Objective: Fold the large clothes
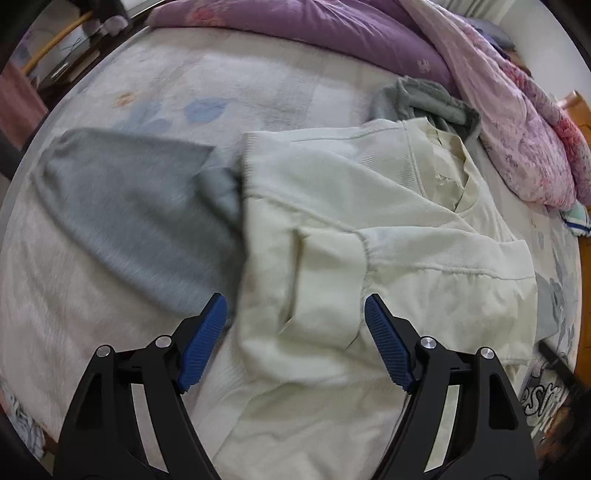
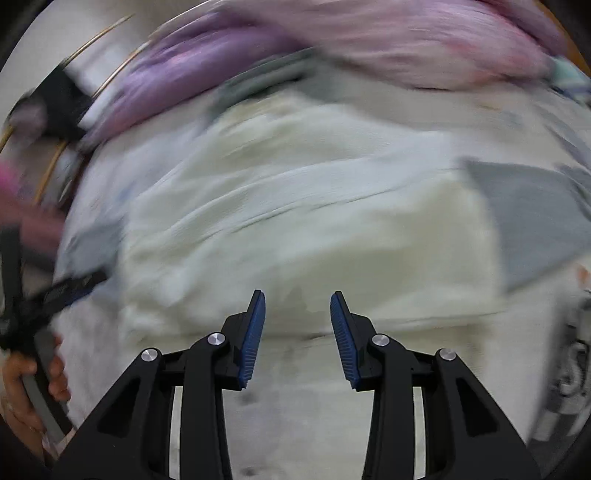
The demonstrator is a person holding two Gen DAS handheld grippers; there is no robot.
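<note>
A cream sweatshirt (image 1: 351, 206) lies flat on the bed with one sleeve folded across its body, cuff (image 1: 325, 280) toward me. My left gripper (image 1: 295, 332) is open and empty, hovering just above the cuff and lower body. A grey garment (image 1: 129, 206) lies spread to the left, partly under the sweatshirt. In the blurred right wrist view, my right gripper (image 2: 297, 332) is open and empty above the sweatshirt (image 2: 295, 221). The grey garment (image 2: 535, 221) shows at its right. The person's hand (image 2: 22, 387) holding the left gripper shows at the lower left.
A purple quilt (image 1: 314, 26) and a pink floral quilt (image 1: 517, 110) are piled along the far side of the bed. A crumpled grey-green garment (image 1: 424, 99) lies beyond the sweatshirt's collar. The pale bedsheet (image 1: 184, 81) stretches to the far left. A printed cloth (image 1: 543, 398) lies at the right edge.
</note>
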